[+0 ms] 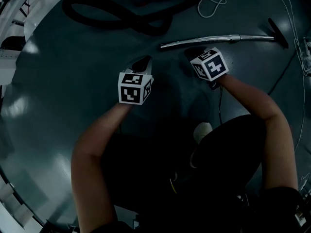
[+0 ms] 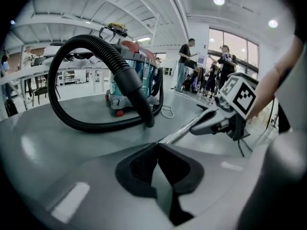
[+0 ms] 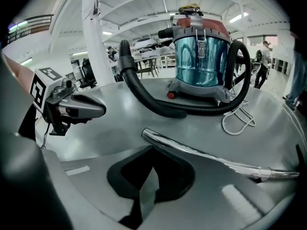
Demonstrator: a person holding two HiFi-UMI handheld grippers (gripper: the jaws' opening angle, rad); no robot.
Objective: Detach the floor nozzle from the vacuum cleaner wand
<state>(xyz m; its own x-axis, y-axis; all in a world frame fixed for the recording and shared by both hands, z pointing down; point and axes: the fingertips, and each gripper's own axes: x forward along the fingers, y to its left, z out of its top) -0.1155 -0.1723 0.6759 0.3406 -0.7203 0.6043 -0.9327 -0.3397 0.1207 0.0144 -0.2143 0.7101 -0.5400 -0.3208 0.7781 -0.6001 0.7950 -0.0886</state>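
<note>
The chrome wand (image 1: 218, 39) lies across the far side of the dark round table (image 1: 58, 91). A black floor nozzle (image 1: 278, 33) sits at the wand's right end. My left gripper (image 1: 143, 62) is shut and empty, just short of the wand's bare left end (image 2: 178, 132). My right gripper (image 1: 194, 54) is also shut on nothing and hovers close to the wand (image 3: 201, 153), a little in from that same end. Each gripper shows in the other's view: the right gripper (image 2: 221, 120) and the left gripper (image 3: 72, 107).
The teal canister vacuum (image 3: 200, 61) stands at the back of the table, and its black hose (image 1: 116, 16) loops in front of it. A white cord (image 1: 211, 4) lies beside it. Thin cables (image 1: 291, 28) run along the table's right edge. People (image 2: 187, 61) stand far behind.
</note>
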